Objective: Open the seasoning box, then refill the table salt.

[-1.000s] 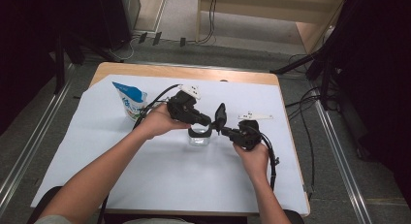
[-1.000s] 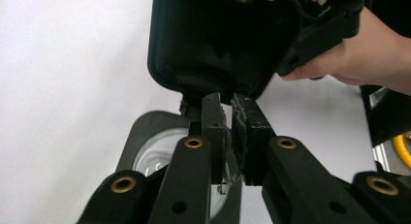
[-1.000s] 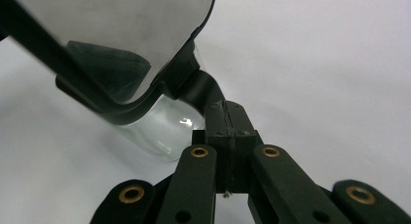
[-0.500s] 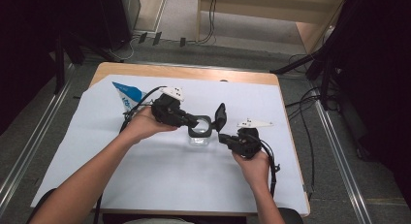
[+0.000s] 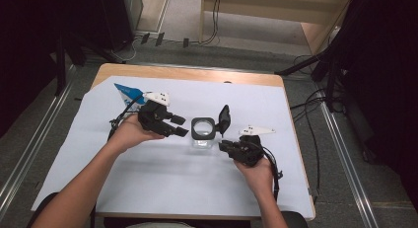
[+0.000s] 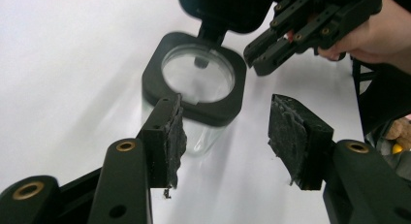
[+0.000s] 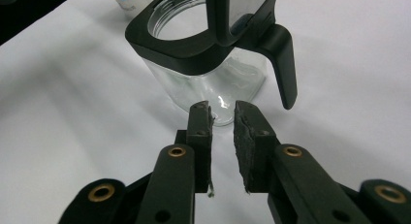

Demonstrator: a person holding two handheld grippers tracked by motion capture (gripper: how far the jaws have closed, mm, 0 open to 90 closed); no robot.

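jar (image 5: 202, 134): clear glass with a black square collar, upright on the white sheet (image 5: 148, 188) near the middle of the bench (image 5: 187, 74); mouth uncovered
lid (image 5: 224, 119): black, hinged at the collar's right side in the high view, swung up and standing tilted
left gripper (image 5: 178, 126): just left of the jar in the high view, pointing at it; jaws have just been opening and now stand well apart, nothing between them; in the left gripper view (image 6: 223, 136) the jar sits beyond the pads, apart from them
right gripper (image 5: 223, 145): just right of the jar and a little nearer the person, below the raised lid; jaws have just been opening and show a narrow gap, nothing between them; in the right gripper view (image 7: 223, 120) the tips point at the jar's base, free of the glass
pouch (image 5: 129, 94): blue and white, at the far left of the sheet, behind the left hand (image 5: 130, 134)
right hand (image 5: 256, 171): wrapped around its gripper's body, cable trailing toward the bench edge
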